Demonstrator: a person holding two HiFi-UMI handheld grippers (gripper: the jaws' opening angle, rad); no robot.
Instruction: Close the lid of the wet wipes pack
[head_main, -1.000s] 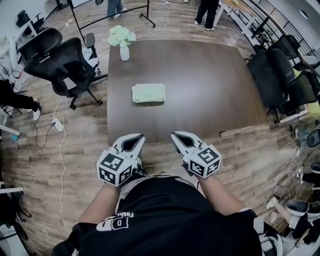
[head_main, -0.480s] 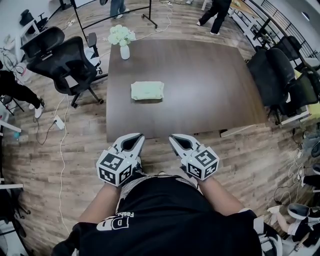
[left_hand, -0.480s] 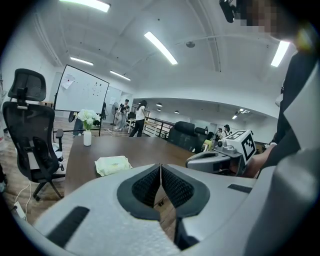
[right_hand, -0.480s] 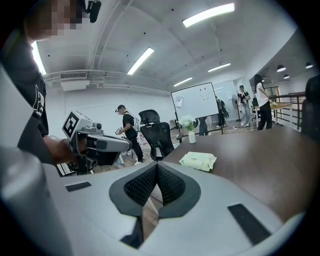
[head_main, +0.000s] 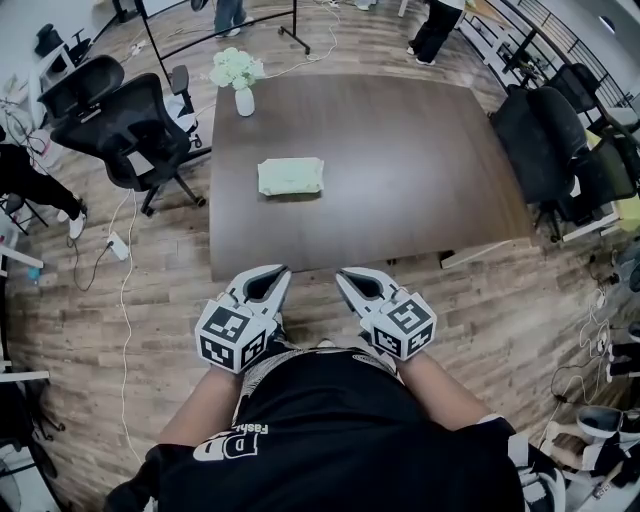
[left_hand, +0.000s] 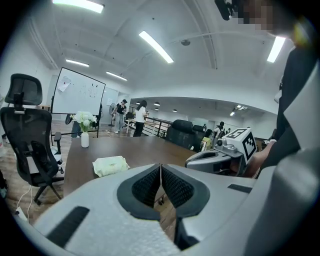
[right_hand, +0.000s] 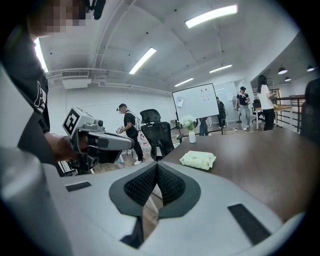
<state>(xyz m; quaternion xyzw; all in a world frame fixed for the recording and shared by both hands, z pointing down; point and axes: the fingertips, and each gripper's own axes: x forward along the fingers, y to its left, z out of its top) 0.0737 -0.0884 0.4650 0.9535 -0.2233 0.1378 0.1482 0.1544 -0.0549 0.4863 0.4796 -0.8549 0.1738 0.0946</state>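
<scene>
- The wet wipes pack, pale green, lies flat on the dark wooden table. It sits in the left half of the table, nearer the far end than the edge by me. I cannot make out its lid from any view.
- My left gripper is held close to my body, short of the table's near edge and over the wood floor. Its jaws are pressed together with nothing between them, and it is well apart from the pack.
- My right gripper is held just beside the left one, also short of the table. Its jaws are likewise closed on nothing.
- Both grippers point towards the table, and the table's near edge lies between them and the pack.
- A white vase stands upright at the far left corner of the table, beyond the pack and apart from it. It holds a bunch of white flowers.
- A black office chair stands on the floor off the table's left side.
- More black chairs crowd the table's right side.
- A whiteboard stands past the far end of the table, with people standing near it.
</scene>
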